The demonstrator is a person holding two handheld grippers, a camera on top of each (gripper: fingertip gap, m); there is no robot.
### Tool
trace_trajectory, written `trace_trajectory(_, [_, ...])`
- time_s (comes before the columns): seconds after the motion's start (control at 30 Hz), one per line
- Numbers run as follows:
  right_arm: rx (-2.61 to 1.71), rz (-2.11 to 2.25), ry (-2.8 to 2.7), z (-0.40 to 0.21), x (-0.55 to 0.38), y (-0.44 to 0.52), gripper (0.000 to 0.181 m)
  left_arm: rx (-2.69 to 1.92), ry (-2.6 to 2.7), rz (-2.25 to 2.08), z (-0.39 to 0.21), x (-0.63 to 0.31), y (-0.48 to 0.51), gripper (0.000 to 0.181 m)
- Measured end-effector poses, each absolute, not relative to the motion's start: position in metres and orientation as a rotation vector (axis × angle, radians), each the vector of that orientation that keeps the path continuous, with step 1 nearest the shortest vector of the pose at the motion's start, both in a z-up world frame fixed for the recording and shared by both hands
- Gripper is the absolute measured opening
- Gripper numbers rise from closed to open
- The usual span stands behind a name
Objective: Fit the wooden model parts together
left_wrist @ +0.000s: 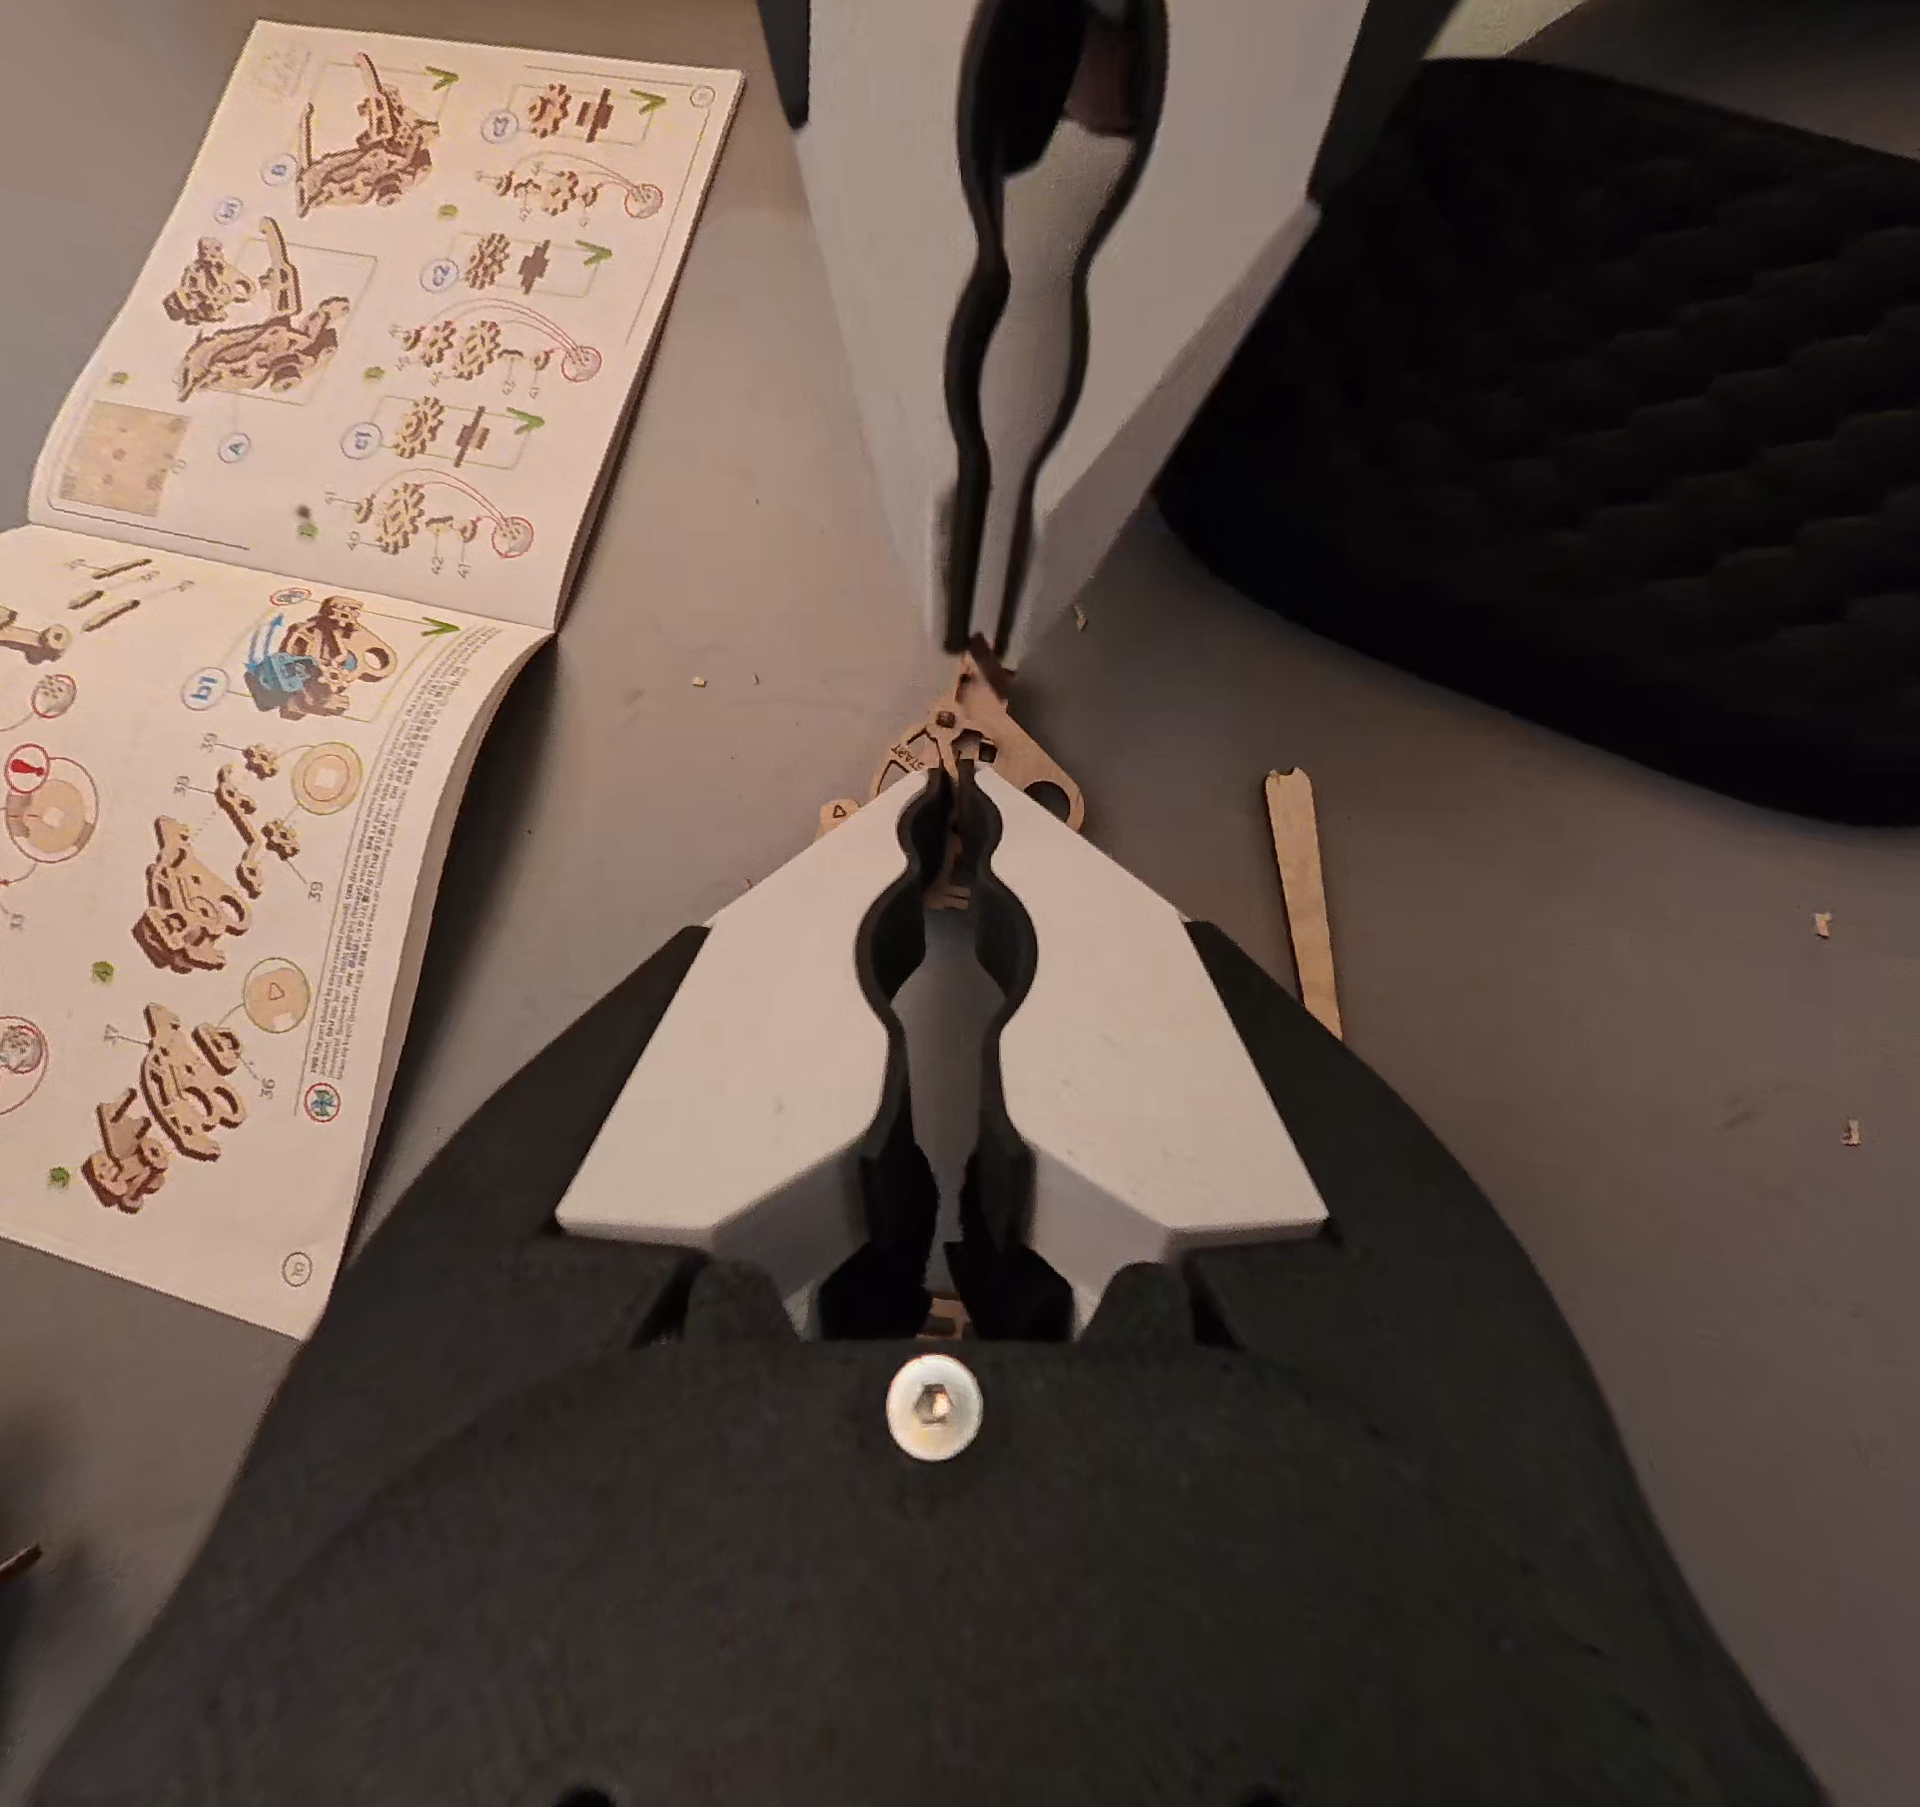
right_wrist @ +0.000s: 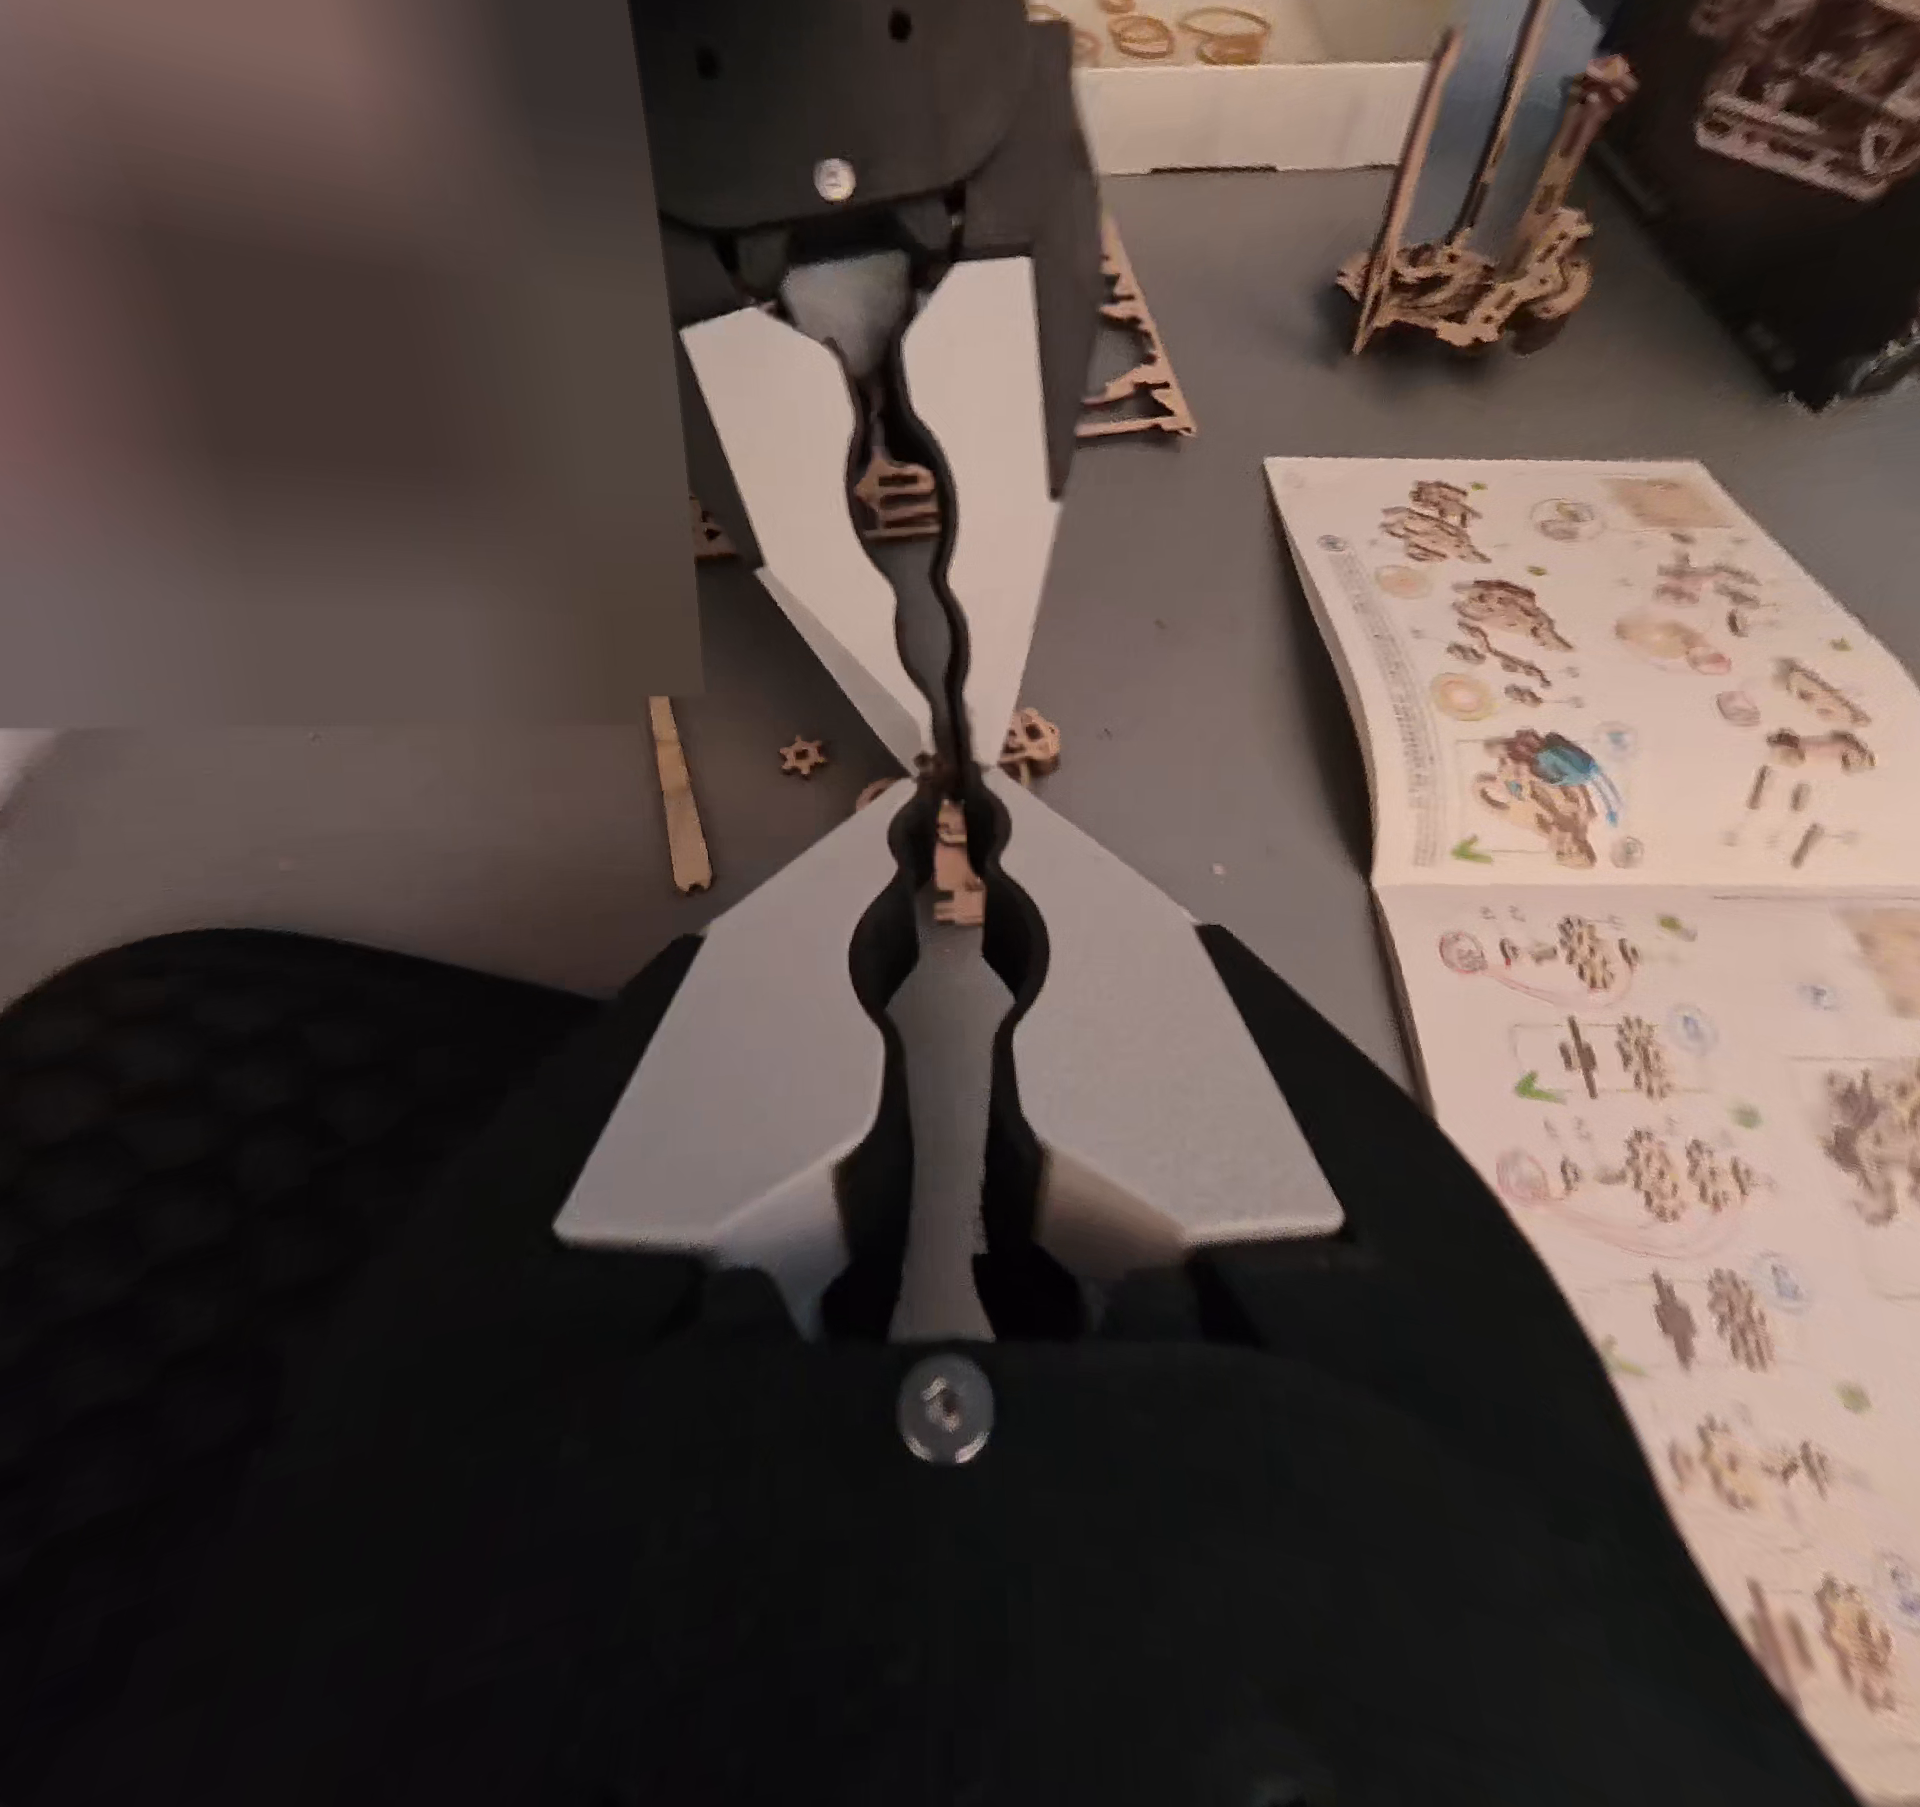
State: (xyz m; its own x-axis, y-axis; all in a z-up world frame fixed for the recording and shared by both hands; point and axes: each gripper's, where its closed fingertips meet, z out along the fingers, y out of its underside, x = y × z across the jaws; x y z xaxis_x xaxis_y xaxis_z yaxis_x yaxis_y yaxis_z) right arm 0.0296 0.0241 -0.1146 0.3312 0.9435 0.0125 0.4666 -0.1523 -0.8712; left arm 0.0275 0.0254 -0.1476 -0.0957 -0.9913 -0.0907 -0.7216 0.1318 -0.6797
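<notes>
An open instruction booklet (left_wrist: 312, 531) lies flat on the grey bench (left_wrist: 1558, 1186), and a black quilted cushion (left_wrist: 1621, 427) sits at the bench edge beside the work. A loose wooden strip (left_wrist: 1304, 900) rests just next to the claws, wood crumbs scattered round it.

Both claws meet tip to tip above the middle of the bench. The left claw (left_wrist: 951, 796) is pressed together, pinching a flat laser-cut wooden plate (left_wrist: 1023, 770) with round holes. The right claw (right_wrist: 940, 801), also closed, grips a small notched wooden piece (right_wrist: 956, 874) edge-on against that plate.

Only the right wrist view shows a tiny wooden gear (right_wrist: 805, 757), a half-built upright wooden model (right_wrist: 1475, 230), a white tray of wooden rings (right_wrist: 1226, 84) at the far edge, and punched-out sheets (right_wrist: 1138, 375) behind the left claw.
</notes>
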Motion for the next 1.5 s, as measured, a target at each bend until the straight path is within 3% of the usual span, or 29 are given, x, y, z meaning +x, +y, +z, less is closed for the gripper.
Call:
trace_trajectory(0.37, [-1.852,0.697,-1.195,-0.134,0.057,0.038,0.000,-1.636,1.883,-0.626,-0.147,0.022,0.027,0.001])
trace_trajectory(0.5, [-1.938,0.588,-1.224,-0.150,0.075,0.041,0.012,-1.654,1.868,-0.665,-0.146,0.017,0.025,0.002])
trace_trajectory(0.83, [-1.986,0.432,-1.111,-0.156,0.086,0.066,0.018,-1.656,1.753,-0.767,-0.123,0.003,0.032,0.004])
trace_trajectory(1.03, [-2.059,0.547,-1.052,-0.157,0.082,0.065,0.005,-1.666,1.765,-0.747,-0.129,0.003,0.034,0.004])
trace_trajectory(1.27, [-1.756,0.526,-1.280,-0.120,0.046,0.033,0.005,-1.669,1.747,-0.758,-0.131,0.006,0.035,0.005])
trace_trajectory(1.5, [-1.592,0.389,-1.414,-0.111,0.025,0.019,0.005,-1.745,1.622,-1.124,-0.110,0.019,0.021,0.013])
